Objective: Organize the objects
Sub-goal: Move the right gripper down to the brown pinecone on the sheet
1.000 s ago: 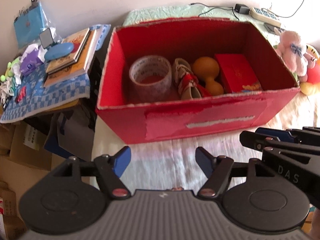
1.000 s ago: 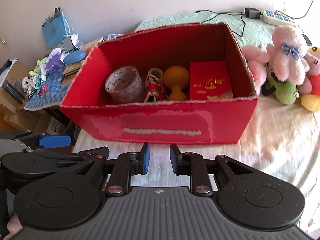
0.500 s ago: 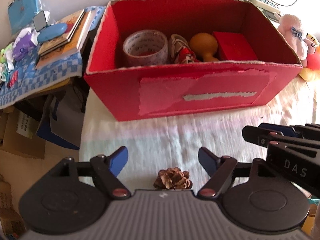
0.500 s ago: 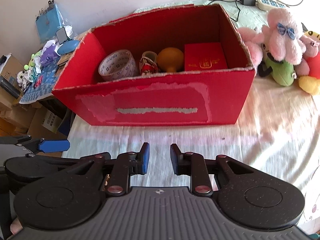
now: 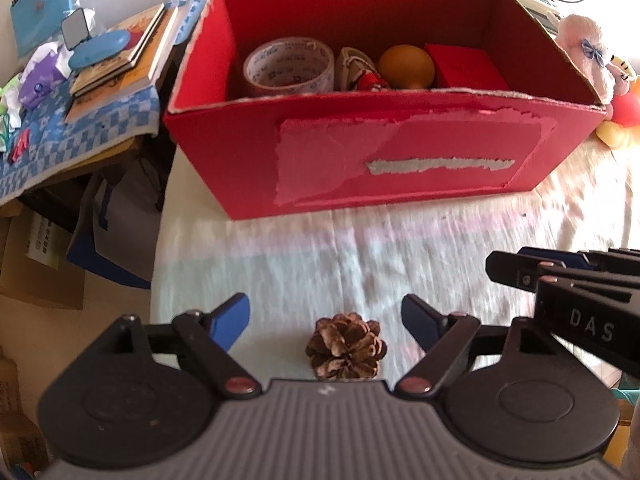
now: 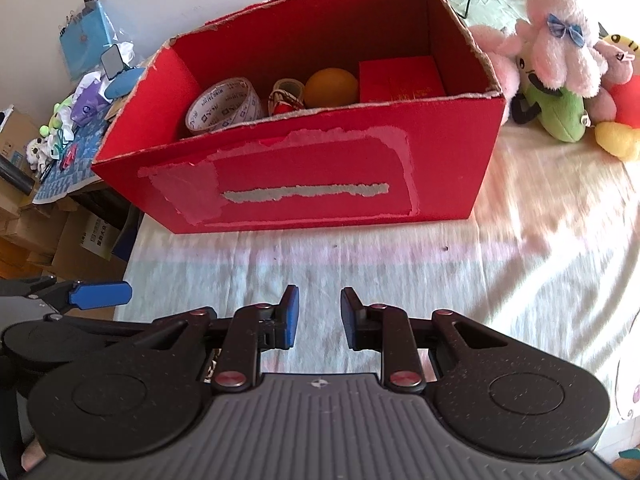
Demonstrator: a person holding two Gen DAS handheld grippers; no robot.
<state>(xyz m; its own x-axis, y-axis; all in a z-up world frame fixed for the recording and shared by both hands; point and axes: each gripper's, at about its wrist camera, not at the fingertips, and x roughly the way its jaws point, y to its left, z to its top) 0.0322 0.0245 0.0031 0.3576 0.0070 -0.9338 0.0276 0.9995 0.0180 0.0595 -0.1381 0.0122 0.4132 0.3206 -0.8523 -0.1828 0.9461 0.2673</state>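
A small brown pine cone (image 5: 346,345) lies alone on the pale, wrinkled bedsheet (image 5: 360,256), well in front of the big red cardboard box (image 5: 384,152). The left tongs (image 5: 325,316) hang right over it with their blue-tipped fingers spread wide, one on each side of the cone and neither touching it. That looks to me like a line-up for a grasp, the cone being the one loose thing left outside the box.

The box already holds a roll of clear printed packing tape (image 5: 289,65), a small beige and red shoe (image 5: 359,72), an orange gourd-shaped toy (image 5: 406,65) and a flat red gift box (image 5: 466,65), set in a row along the far side. The near part of the floor inside is hidden behind the front wall, so I cannot say how much room is left there.

The right tongs (image 6: 319,316) hover above bare sheet with only a narrow gap between the fingers, holding nothing. They sit just beside the left ones, which I judge could crowd the lift.

The tall front wall with its torn label patch stands between cone and box, so the cone would have to be carried up and over. Off to the right sit a pink plush toy (image 6: 558,54) and a green plush toy (image 6: 560,114); to the left, a stack of books (image 5: 124,62) on a blue checked cloth (image 5: 76,144).
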